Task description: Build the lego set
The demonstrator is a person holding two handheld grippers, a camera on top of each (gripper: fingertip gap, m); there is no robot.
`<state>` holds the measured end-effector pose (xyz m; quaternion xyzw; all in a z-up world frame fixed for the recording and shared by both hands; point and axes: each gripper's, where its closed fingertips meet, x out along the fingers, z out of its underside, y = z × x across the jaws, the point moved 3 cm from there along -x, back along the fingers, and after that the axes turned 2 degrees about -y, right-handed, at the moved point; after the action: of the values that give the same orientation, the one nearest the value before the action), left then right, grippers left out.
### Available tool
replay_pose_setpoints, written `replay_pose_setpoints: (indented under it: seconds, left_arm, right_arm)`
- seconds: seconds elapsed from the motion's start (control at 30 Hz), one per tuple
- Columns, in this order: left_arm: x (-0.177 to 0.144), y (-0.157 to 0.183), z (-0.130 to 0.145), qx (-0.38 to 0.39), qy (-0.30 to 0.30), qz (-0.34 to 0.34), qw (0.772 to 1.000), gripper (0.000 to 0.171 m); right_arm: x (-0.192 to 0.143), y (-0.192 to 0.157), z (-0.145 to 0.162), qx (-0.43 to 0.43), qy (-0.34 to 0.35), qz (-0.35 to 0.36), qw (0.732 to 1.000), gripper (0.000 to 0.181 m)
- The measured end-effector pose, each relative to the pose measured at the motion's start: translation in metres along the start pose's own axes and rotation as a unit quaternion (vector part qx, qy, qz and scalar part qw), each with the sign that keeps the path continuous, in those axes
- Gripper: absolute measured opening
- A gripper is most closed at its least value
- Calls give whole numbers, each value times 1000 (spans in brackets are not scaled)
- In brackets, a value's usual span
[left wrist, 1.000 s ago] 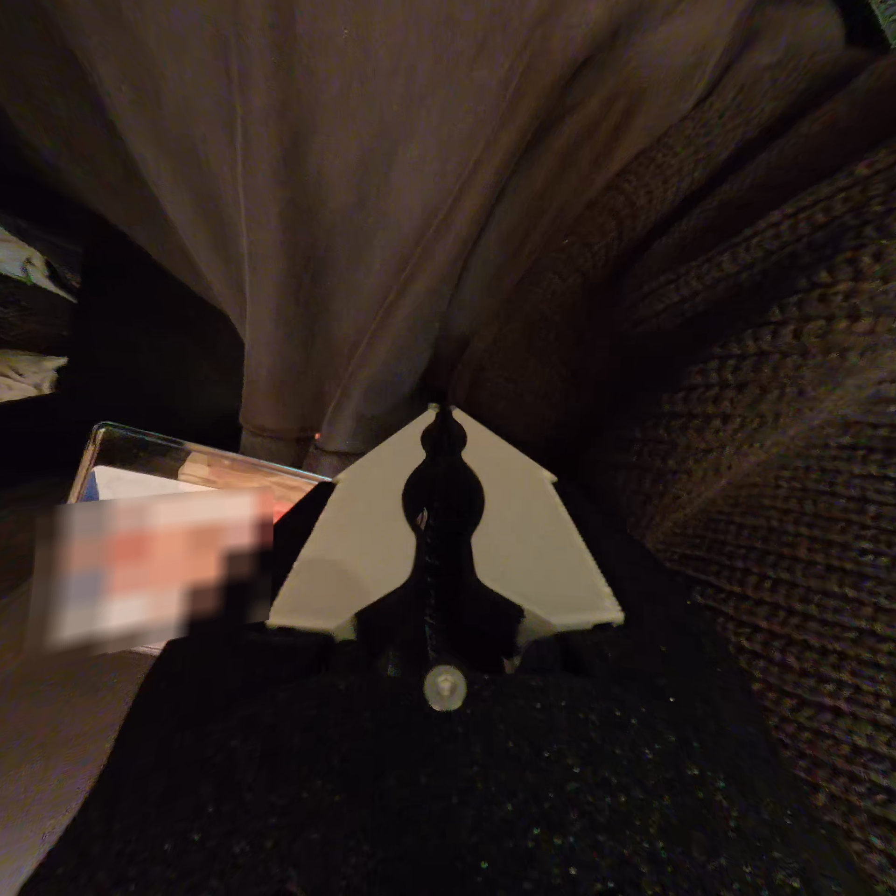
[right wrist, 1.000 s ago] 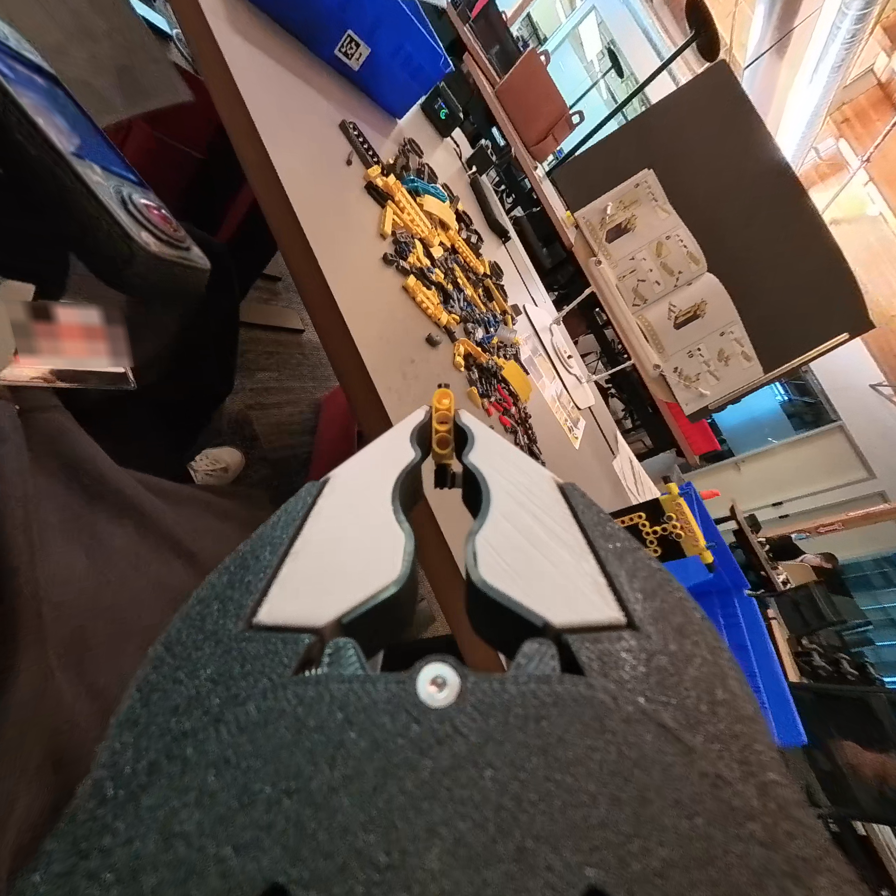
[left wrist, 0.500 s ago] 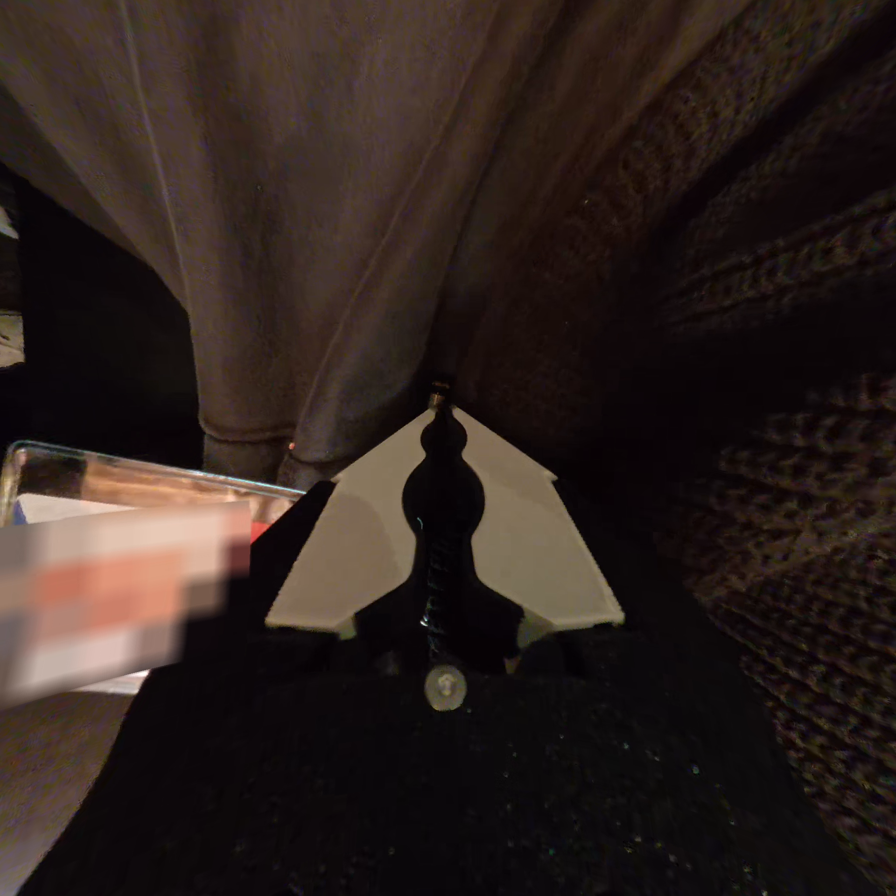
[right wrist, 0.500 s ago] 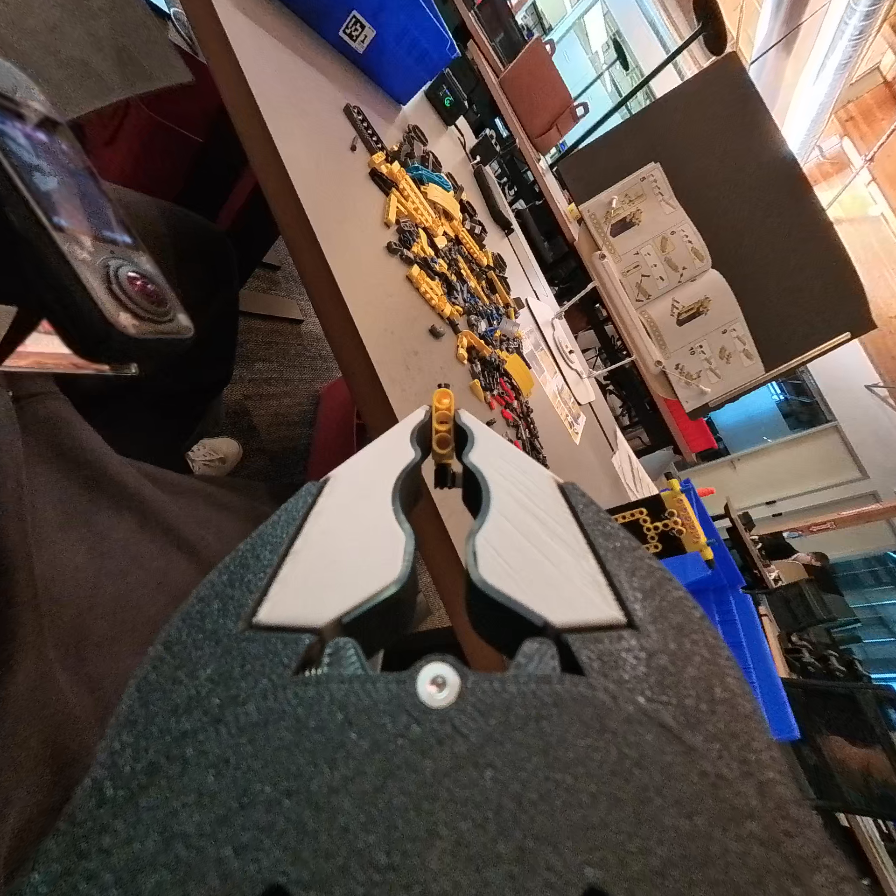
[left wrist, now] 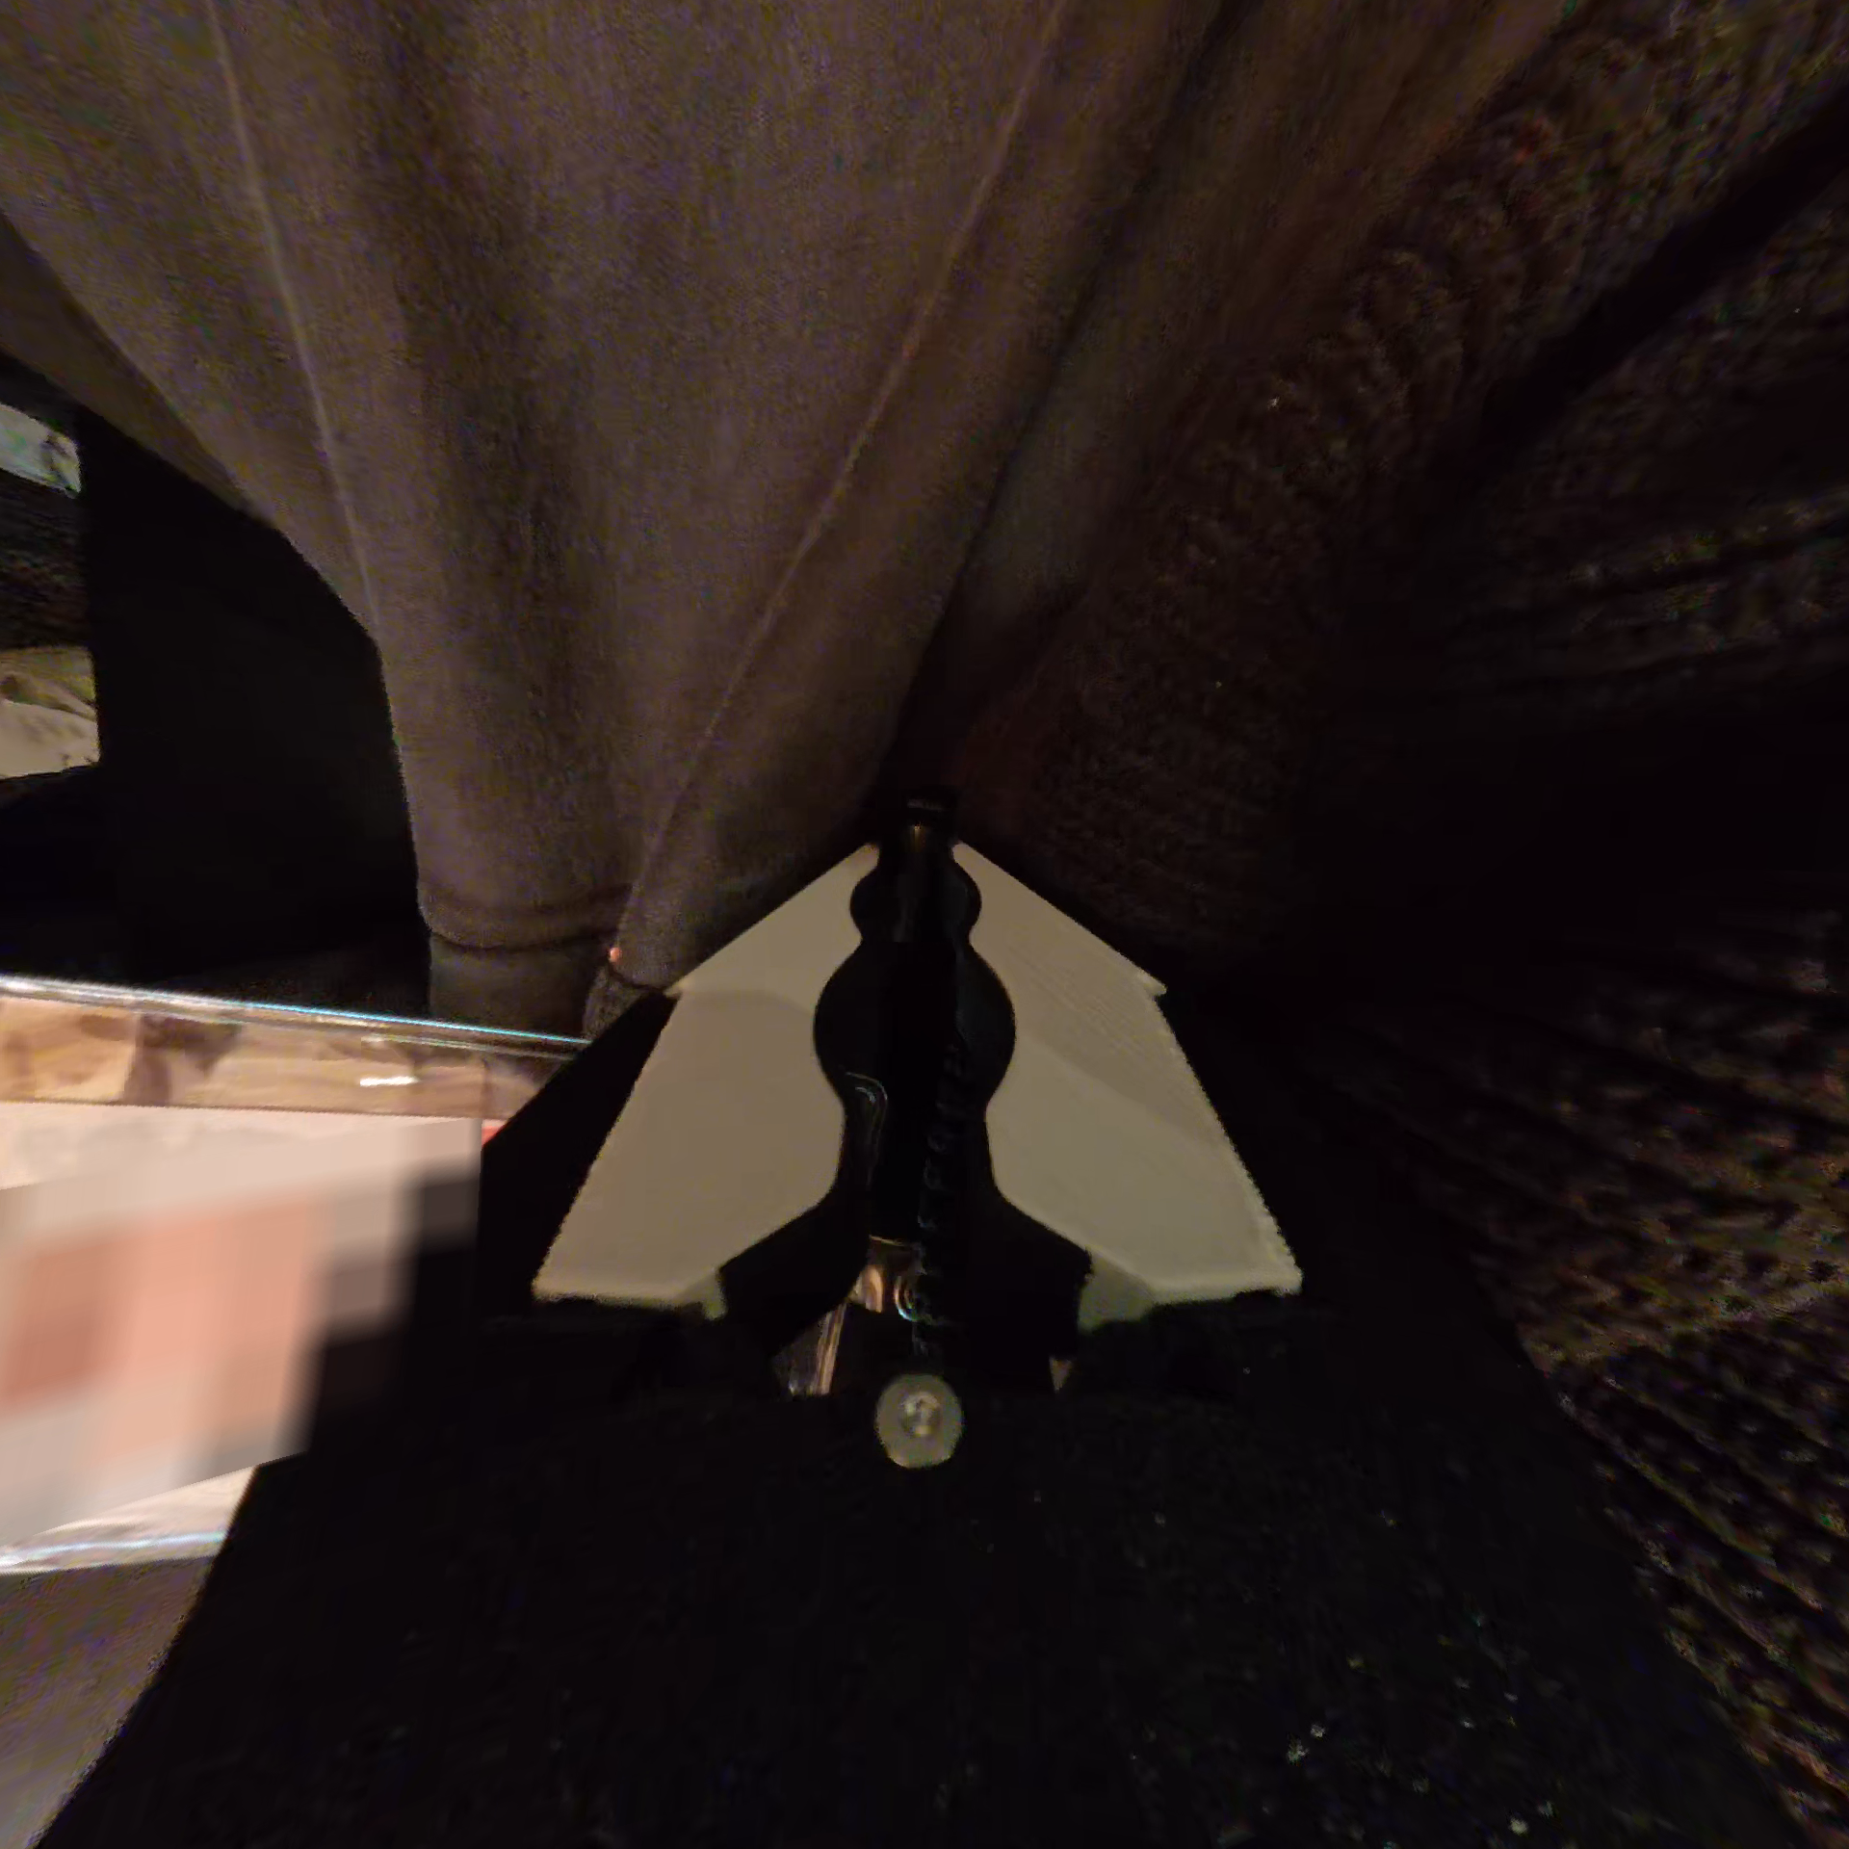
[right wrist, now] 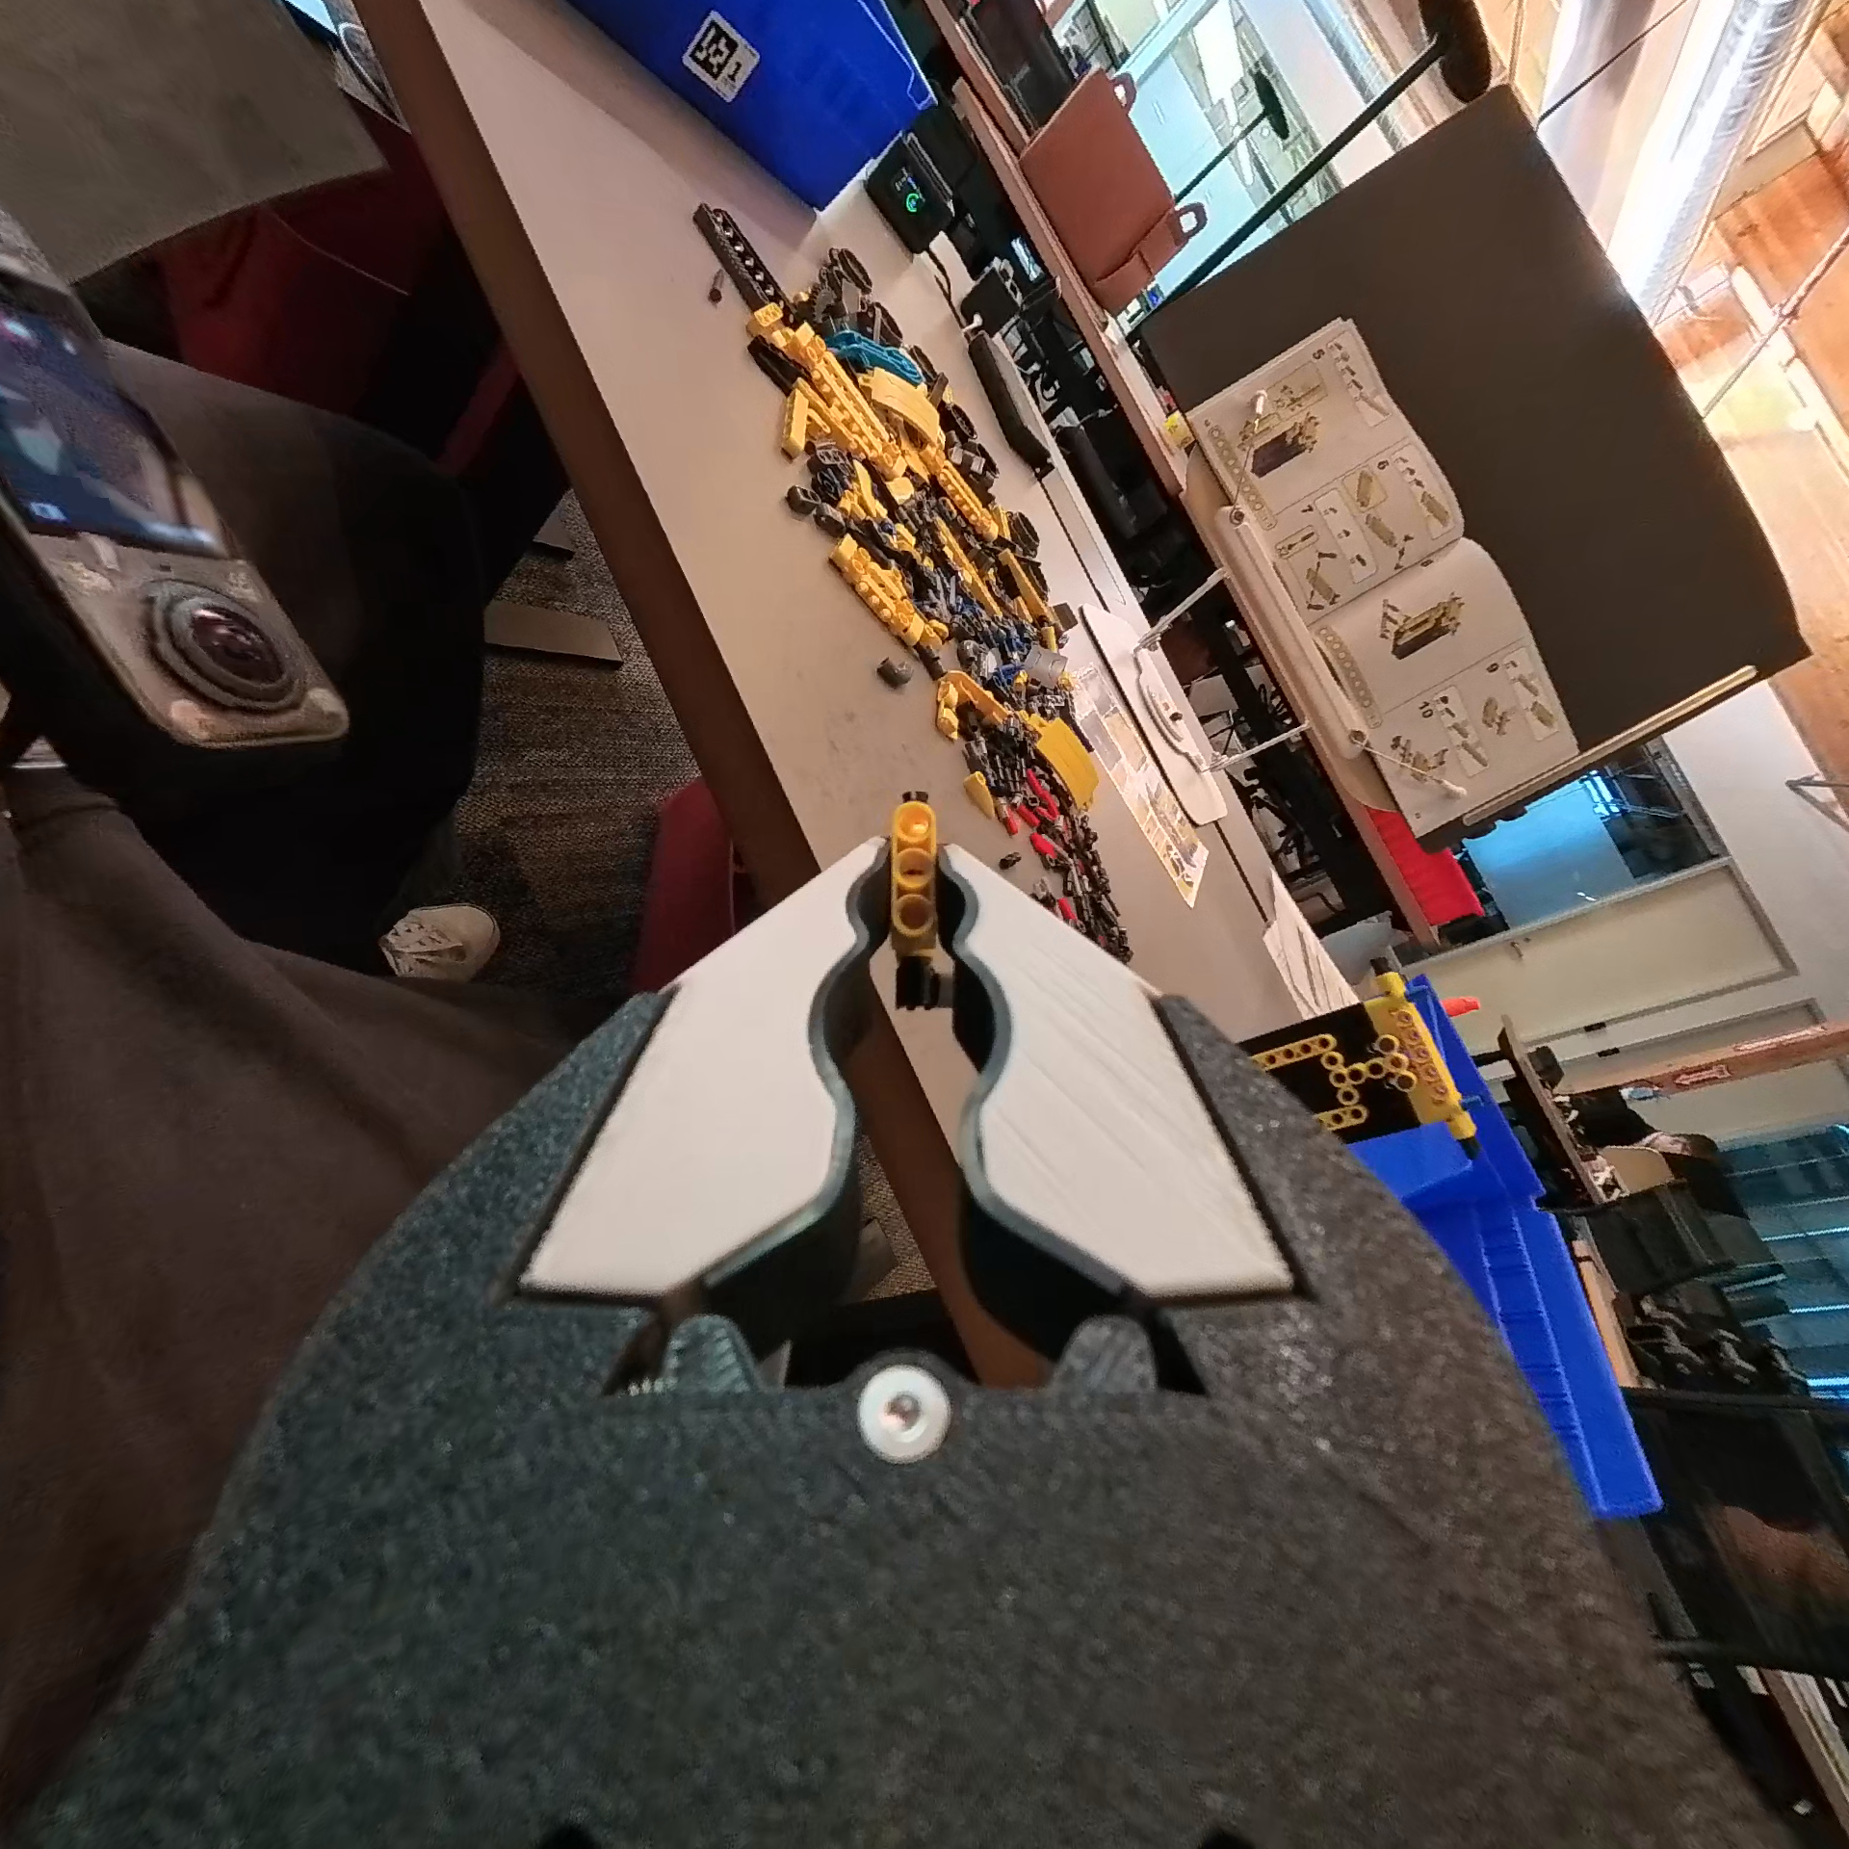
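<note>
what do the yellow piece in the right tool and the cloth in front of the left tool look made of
Yellow beam: looks like hard moulded plastic, smooth with a slight sheen and crisp round holes. Cloth: soft woven fabric, matte grey-brown, creased with a stitched hem; beside it a darker knit, chunky ribbed loops, probably wool or acrylic.

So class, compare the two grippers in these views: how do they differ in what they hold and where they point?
The right gripper is shut on a yellow holed beam and points along a white table; the left gripper pinches something small and dark, facing grey cloth. Right view bright, left dim. Both have pale fingers.
</note>
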<state>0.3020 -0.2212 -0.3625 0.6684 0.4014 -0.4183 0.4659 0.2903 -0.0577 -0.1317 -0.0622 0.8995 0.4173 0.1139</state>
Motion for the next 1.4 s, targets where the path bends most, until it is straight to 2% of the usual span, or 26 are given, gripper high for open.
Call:
replay_pose_setpoints:
  seconds: [0.2,0.33,0.53,0.7,0.83,0.9,1.03,1.17,1.27,1.4]
  left_arm:
    - [-6,-1,-2,7,12,-3,1000,5]
    - [-31,-5,-9,4,63,-24,998,5]
    - [-96,-4,-26,-19,194,-41,980,5]
    - [-169,-12,-55,-24,329,-91,940,5]
    - [-219,-29,-85,-3,380,-129,916,5]
    - [-234,-42,-102,14,382,-148,912,5]
    - [-238,-79,-135,39,362,-174,915,5]
    - [-236,-114,-162,47,355,-153,921,5]
    - [-234,-141,-174,37,347,-118,930,5]
    - [-233,-166,-180,25,339,-68,938,5]
  right_arm:
    - [-1,2,2,-4,-4,4,1000,8]
    - [-2,4,4,-1,-6,6,1000,8]
    - [2,2,8,25,1,-6,1000,8]
    - [9,-1,13,23,-3,-10,1000,8]
    - [22,2,19,5,-15,-10,1000,7]
    - [29,6,22,1,-16,-9,1000,7]
    - [52,20,36,-23,-31,-8,999,7]
    - [89,31,63,-113,-77,-21,990,7]
    - [114,31,73,-147,-69,-63,985,8]
    - [126,31,79,-178,-70,-114,975,13]
